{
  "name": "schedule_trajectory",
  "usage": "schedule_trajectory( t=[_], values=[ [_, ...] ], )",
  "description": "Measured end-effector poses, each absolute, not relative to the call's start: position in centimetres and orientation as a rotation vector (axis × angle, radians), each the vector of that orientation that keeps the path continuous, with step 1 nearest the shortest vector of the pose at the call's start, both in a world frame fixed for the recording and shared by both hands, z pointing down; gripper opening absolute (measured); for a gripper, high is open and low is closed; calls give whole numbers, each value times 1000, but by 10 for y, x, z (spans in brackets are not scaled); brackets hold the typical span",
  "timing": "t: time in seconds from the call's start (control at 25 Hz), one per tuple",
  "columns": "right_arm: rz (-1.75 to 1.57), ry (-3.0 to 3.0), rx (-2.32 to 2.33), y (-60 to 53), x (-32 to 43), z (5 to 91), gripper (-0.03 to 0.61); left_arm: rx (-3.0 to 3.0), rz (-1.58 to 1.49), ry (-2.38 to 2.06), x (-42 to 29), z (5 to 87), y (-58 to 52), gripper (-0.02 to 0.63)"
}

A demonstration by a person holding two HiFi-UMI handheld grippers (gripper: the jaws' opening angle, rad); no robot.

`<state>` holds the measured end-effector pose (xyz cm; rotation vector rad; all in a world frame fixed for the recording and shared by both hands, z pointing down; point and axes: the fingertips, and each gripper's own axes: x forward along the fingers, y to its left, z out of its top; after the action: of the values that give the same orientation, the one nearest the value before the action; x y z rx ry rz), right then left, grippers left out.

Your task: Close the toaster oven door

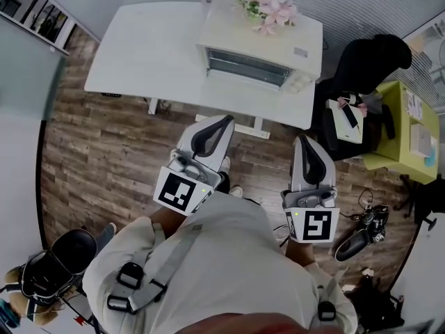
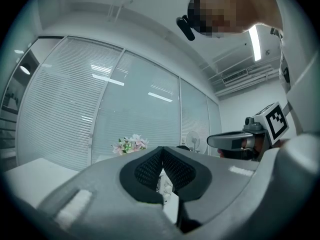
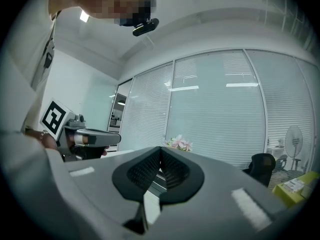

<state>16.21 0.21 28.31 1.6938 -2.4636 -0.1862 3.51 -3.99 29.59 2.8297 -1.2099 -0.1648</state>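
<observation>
A cream toaster oven (image 1: pixel 259 42) stands on the white table (image 1: pixel 149 51), its glass door (image 1: pixel 247 68) facing me. I cannot tell whether the door is ajar. Pink flowers (image 1: pixel 268 7) lie on top of the oven. My left gripper (image 1: pixel 226 122) is held level over the floor, short of the table's near edge, shut with nothing in it. My right gripper (image 1: pixel 304 139) hangs beside it, also shut and empty. In the left gripper view the pads (image 2: pixel 150 171) meet, with the flowers (image 2: pixel 129 144) beyond. The right gripper view shows its pads (image 3: pixel 172 169) pressed together.
A black office chair (image 1: pixel 368 61) and a yellow-green side table (image 1: pixel 407 127) stand right of the white table. Cables and a shoe (image 1: pixel 361 236) lie on the wooden floor at the right. A dark bag (image 1: pixel 59 256) sits at the lower left. Glass walls with blinds (image 3: pixel 220 114) lie ahead.
</observation>
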Motion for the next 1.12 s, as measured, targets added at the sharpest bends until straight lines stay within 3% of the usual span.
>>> schedule_trajectory(
  t=[1.12],
  values=[
    [-226,-2426,1738,-87,125,282,6,2838,-160,-1132,1,322,-138,5]
  ],
)
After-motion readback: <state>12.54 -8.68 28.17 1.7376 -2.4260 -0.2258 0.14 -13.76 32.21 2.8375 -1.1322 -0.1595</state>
